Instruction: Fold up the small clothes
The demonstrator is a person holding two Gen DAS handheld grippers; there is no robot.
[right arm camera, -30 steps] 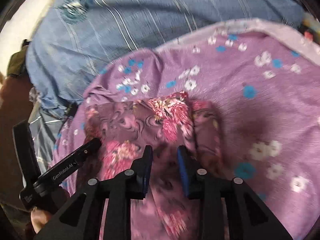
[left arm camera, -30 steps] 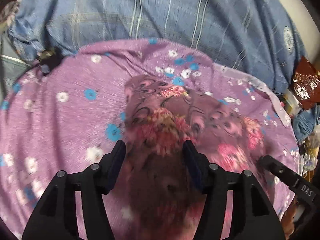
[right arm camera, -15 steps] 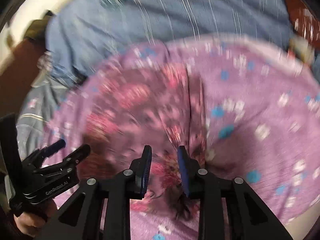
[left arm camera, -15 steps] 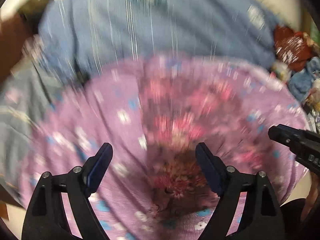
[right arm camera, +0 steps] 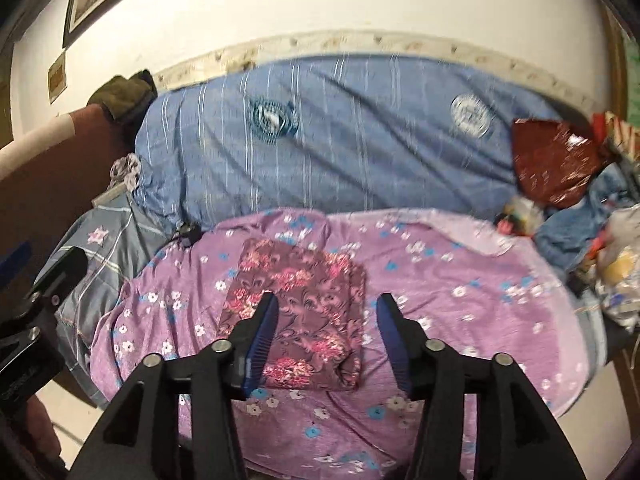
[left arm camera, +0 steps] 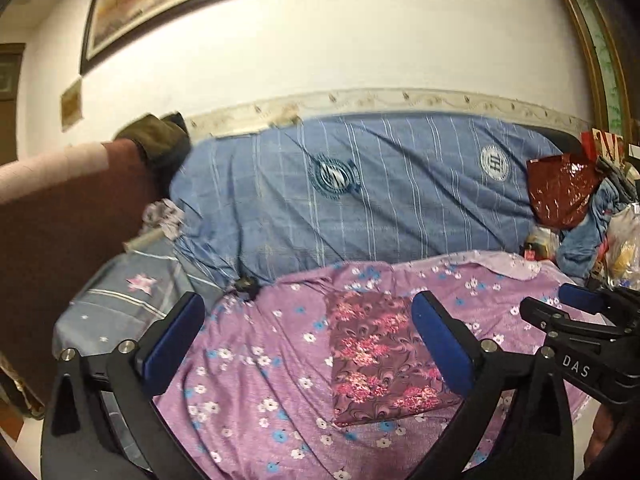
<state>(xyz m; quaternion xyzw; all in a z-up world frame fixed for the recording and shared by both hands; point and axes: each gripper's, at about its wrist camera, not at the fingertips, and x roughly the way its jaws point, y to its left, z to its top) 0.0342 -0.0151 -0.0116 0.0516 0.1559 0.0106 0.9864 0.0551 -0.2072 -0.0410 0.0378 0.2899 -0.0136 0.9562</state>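
A small maroon garment with pink flowers [left arm camera: 376, 356] lies folded into a flat rectangle on a purple flowered sheet [left arm camera: 256, 364]. It also shows in the right wrist view [right arm camera: 304, 312], on the same sheet [right arm camera: 460, 300]. My left gripper [left arm camera: 308, 340] is open and empty, held back above the sheet to the left of the garment. My right gripper [right arm camera: 326, 332] is open and empty, raised in front of the garment's near edge. The right gripper also shows at the right of the left wrist view [left arm camera: 580, 320].
A blue striped quilt [left arm camera: 380, 200] lies behind the sheet against the white wall. A dark red foil bag [left arm camera: 560, 188] and a heap of clothes and bags [right arm camera: 608, 248] sit at the right. A brown headboard [left arm camera: 60, 220] stands at the left.
Both grippers have let go of the garment, opened wide and pulled back and up. The garment now lies flat and folded on the sheet.
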